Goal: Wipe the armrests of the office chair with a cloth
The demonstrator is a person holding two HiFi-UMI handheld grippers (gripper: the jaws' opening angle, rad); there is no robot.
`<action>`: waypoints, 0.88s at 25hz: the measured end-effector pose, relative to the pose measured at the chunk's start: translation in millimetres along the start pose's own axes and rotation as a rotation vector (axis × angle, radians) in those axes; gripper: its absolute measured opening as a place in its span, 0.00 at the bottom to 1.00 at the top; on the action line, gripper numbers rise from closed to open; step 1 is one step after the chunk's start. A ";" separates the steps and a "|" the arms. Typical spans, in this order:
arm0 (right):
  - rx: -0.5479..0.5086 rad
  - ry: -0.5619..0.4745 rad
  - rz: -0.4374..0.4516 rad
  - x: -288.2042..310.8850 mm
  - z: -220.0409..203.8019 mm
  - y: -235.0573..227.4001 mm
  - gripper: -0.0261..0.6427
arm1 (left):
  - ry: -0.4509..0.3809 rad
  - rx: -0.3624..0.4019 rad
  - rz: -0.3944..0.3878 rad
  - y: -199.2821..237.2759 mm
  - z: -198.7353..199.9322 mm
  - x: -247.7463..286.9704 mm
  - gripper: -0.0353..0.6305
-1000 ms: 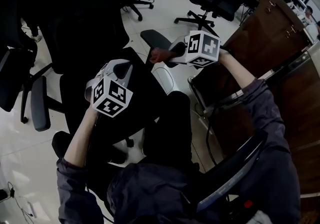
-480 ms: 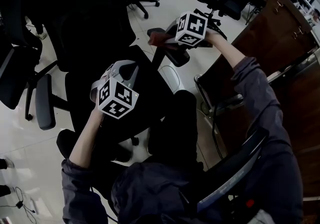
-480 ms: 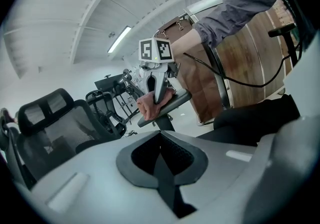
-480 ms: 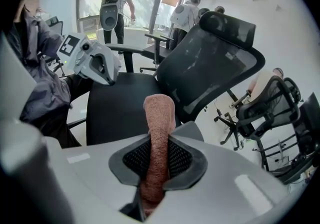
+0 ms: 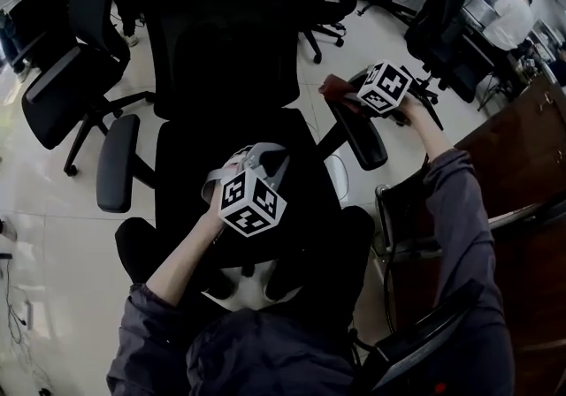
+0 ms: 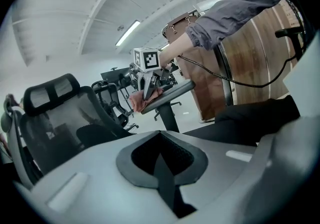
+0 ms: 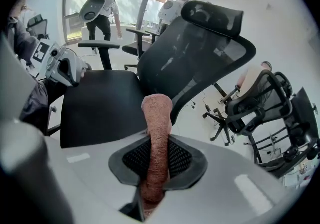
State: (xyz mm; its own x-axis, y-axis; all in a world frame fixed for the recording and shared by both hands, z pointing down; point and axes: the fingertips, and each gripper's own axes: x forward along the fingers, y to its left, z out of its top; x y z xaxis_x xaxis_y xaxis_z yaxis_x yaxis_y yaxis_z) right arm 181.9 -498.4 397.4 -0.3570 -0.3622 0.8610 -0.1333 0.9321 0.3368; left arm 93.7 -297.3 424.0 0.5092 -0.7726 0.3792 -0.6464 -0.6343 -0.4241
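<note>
A black office chair (image 5: 221, 133) stands in front of me, with its left armrest (image 5: 117, 163) and right armrest (image 5: 364, 133). My right gripper (image 5: 358, 94) is shut on a reddish-pink cloth (image 5: 334, 87), which rests on the far end of the right armrest. In the right gripper view the cloth (image 7: 157, 133) sticks up out of the right gripper (image 7: 156, 165), with the chair's seat (image 7: 100, 108) beyond it. My left gripper (image 5: 256, 160) hovers over the seat, shut and holding nothing. The left gripper view shows the left gripper (image 6: 162, 160) facing the cloth (image 6: 142, 99) on the armrest (image 6: 167, 95).
Other black office chairs (image 5: 62, 85) stand at the left and at the back. A brown wooden cabinet (image 5: 531, 147) lines the right side. People (image 7: 100, 13) stand by the window in the background. The floor is pale tile (image 5: 53, 279).
My right gripper has slid the cloth along the right armrest to its far end. The left gripper has stayed over the seat. The head view has swung leftwards.
</note>
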 end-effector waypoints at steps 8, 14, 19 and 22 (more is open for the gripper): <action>0.040 -0.028 -0.032 0.0 -16.4 2.3 0.12 | 0.066 0.007 0.048 2.3 -48.4 5.3 0.08; -0.045 -0.028 0.019 -31.4 -21.7 46.3 0.12 | 0.045 -0.060 0.038 -2.8 -62.9 9.8 0.08; -0.104 -0.037 0.056 -59.5 -38.0 97.4 0.12 | 0.042 -0.082 0.017 -21.4 -79.1 17.9 0.08; -0.125 -0.042 0.070 -78.9 -46.0 125.3 0.12 | 0.043 -0.088 0.006 -32.8 -84.2 20.1 0.08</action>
State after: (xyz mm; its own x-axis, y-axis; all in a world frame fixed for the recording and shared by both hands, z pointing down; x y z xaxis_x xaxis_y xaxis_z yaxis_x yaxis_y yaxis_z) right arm 235.8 -353.3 389.2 -0.3999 -0.2934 0.8683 0.0089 0.9461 0.3238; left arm 77.3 -289.7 514.8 0.4818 -0.7731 0.4126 -0.6976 -0.6233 -0.3533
